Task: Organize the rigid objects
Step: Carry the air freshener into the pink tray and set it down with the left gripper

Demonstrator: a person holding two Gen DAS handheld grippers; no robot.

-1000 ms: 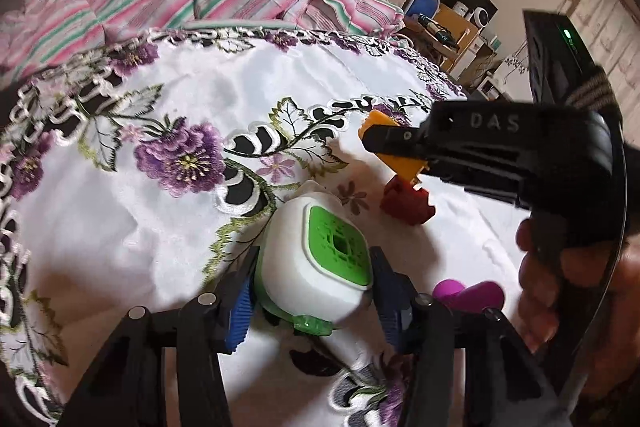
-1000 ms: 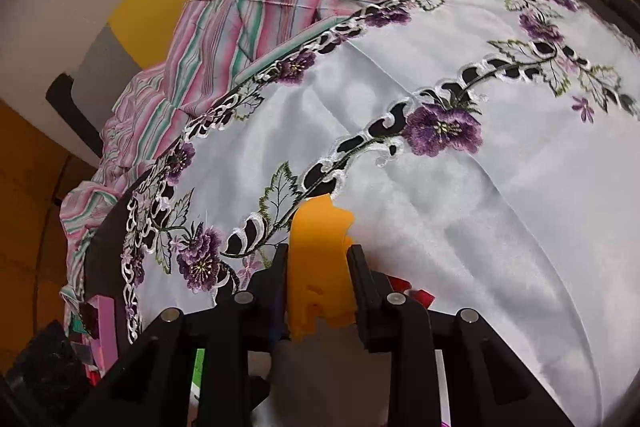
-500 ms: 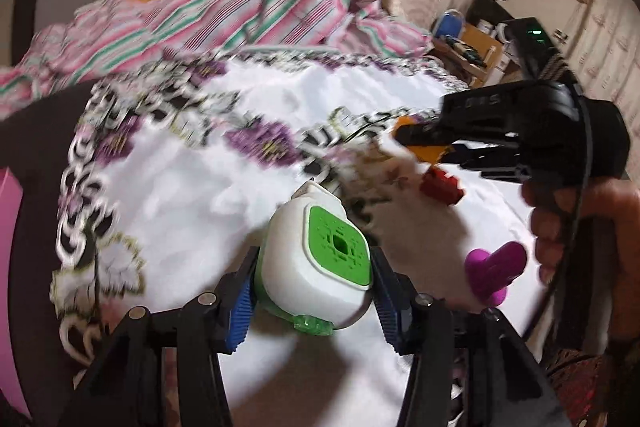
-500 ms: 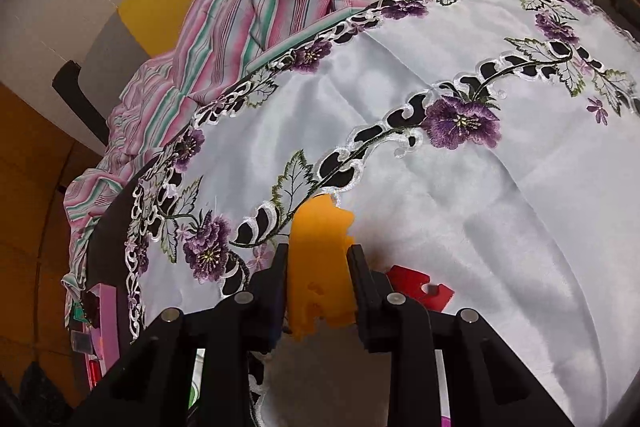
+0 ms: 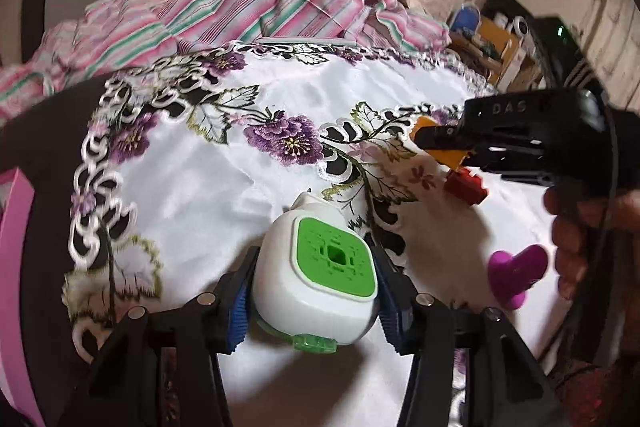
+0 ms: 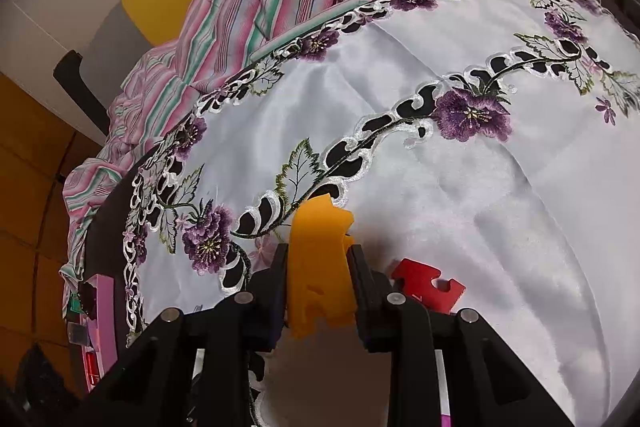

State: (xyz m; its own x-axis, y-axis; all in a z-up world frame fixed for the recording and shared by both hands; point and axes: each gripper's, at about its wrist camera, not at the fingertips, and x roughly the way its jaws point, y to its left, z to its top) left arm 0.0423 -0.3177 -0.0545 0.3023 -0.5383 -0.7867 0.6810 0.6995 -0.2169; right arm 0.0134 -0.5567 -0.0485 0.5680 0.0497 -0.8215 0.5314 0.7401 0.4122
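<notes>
step: carrying, both loaded | left gripper (image 5: 316, 283) pinching white-green device (image 5: 320, 267) | right gripper (image 6: 318, 277) pinching orange piece (image 6: 318, 267) just beside red piece (image 6: 428, 285) | next: likely finding drop spots

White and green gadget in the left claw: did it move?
Yes. The left claw carried the white and green gadget leftward: the embroidered purple flower and the red piece now sit further right in this view.
</notes>
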